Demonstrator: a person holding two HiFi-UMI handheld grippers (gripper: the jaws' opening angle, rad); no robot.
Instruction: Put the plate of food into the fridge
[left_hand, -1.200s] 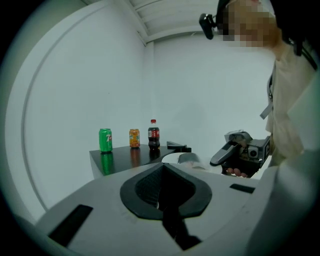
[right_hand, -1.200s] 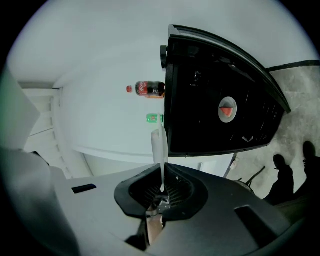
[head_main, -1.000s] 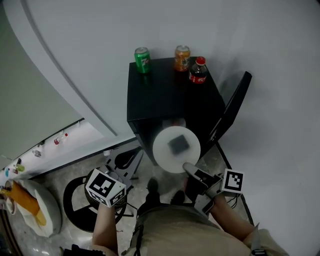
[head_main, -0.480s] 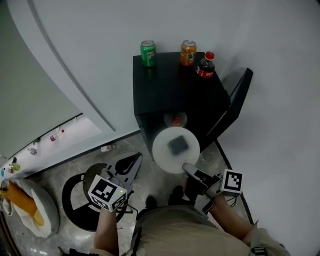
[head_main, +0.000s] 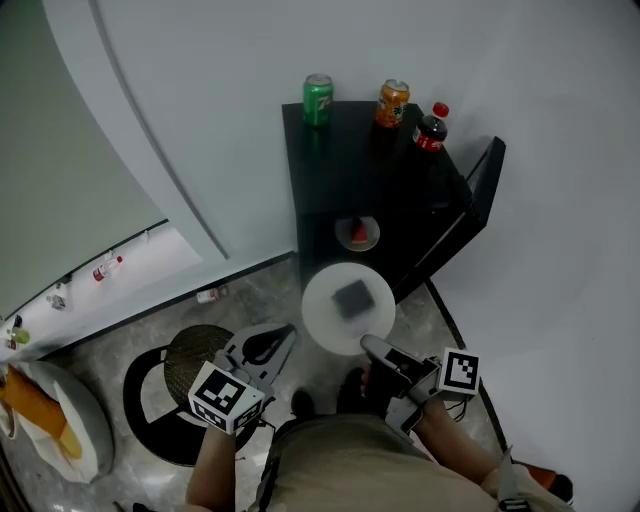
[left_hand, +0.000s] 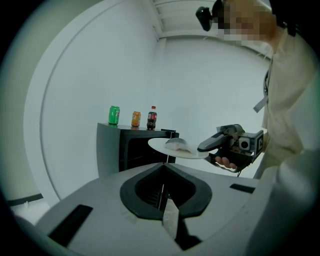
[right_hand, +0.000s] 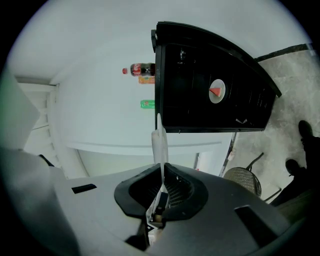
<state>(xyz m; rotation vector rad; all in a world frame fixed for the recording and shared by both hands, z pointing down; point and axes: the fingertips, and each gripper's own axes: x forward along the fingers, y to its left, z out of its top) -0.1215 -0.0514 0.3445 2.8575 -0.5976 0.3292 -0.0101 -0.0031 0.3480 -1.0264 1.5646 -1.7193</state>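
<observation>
Shifted off the front edge of the fridge (head_main: 340, 165) to just before its open compartment: plate of food (head_main: 348, 308), rim pinched in the closed right gripper (head_main: 372, 345). Left gripper (head_main: 282, 336) closed, empty. Insertion judged next.

The left tongs (left_hand: 162, 194) are closed with nothing between them. Beyond them stands the black fridge (left_hand: 110, 150), its door open. On the fridge top sit a green can (left_hand: 114, 115), an orange can (left_hand: 135, 119) and a cola bottle (left_hand: 151, 118). Right of the fridge's opening, the right tongs (left_hand: 204, 148) grip a white plate (left_hand: 172, 147) of food (left_hand: 178, 144) by its rim.
</observation>
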